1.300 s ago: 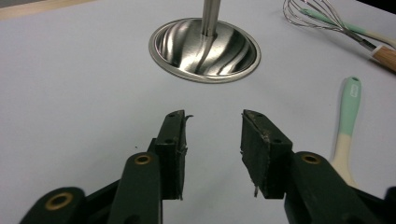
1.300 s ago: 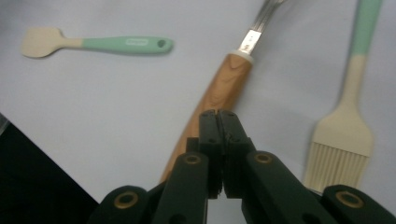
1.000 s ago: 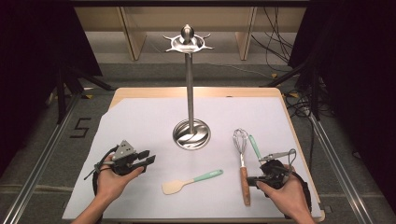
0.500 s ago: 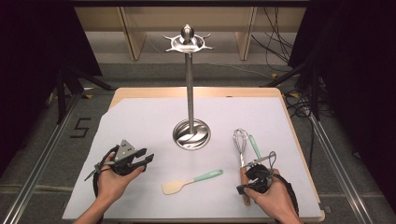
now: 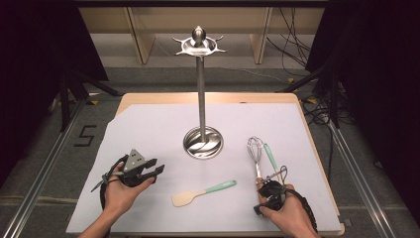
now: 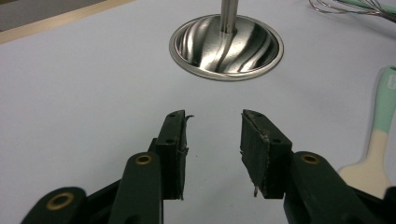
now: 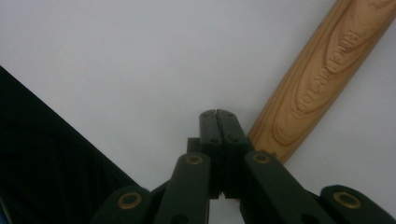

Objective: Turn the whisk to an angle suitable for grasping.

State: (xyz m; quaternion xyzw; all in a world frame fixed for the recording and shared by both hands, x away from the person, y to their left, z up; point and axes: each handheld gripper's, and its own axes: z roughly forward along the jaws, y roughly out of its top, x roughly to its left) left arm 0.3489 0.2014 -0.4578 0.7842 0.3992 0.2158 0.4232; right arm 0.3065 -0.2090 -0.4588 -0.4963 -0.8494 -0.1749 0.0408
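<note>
Your right gripper (image 7: pixel 218 114), jaws pressed together on nothing, sits lower centre beside the wooden-handled wire whisk (image 7: pixel 322 79); pushing forward could shove it aside. Your left gripper (image 6: pixel 212 140) is spread wide, empty.

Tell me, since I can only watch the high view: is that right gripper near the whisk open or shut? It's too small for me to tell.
Observer: Shut. In the right gripper view its jaws meet tip to tip, with nothing between them.
Operator: Is it holding the whisk then?
Observer: No. The whisk's wooden handle lies just beside the jaws, on the white sheet, not between them.
Operator: And the other one?
Observer: The left gripper is open, a clear gap between its jaws, pointed toward the shiny base of the stand.
</note>
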